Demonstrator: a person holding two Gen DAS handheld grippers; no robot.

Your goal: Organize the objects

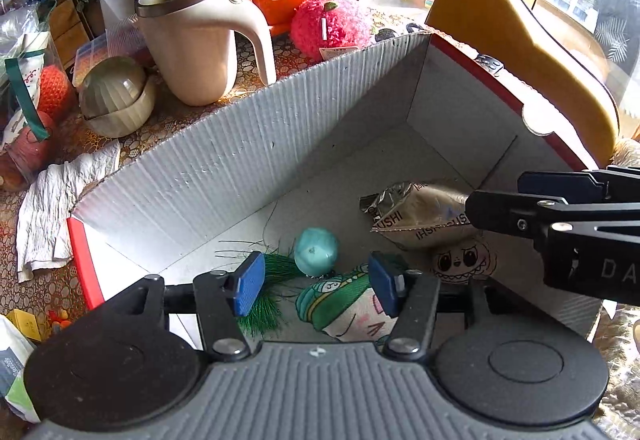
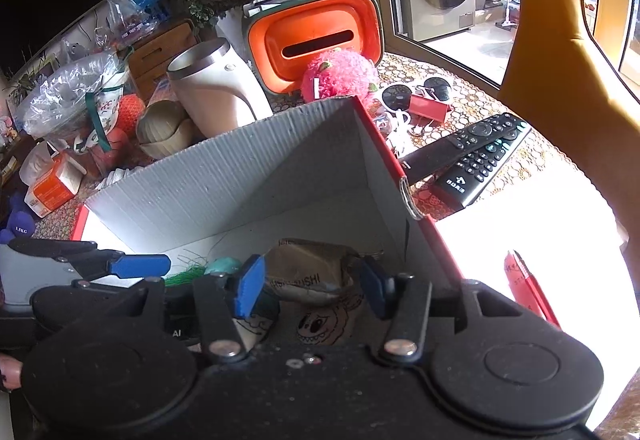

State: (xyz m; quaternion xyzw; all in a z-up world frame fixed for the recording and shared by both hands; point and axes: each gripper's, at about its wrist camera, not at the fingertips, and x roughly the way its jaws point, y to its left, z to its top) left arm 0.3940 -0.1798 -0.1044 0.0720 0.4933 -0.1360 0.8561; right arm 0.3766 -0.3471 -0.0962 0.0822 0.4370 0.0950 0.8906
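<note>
While both tools hang over the cardboard box [image 1: 224, 163], the left tool [image 1: 316, 286] gapes empty above a teal ball [image 1: 316, 251] at lower centre. Likewise parted, the right tool [image 2: 310, 286] frames a foil packet [image 2: 308, 272] on the box floor without touching it.

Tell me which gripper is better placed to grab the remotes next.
Right. The two black remotes lie outside the box on its right side, nearest the right gripper; the left gripper sits across the box, both open.
</note>
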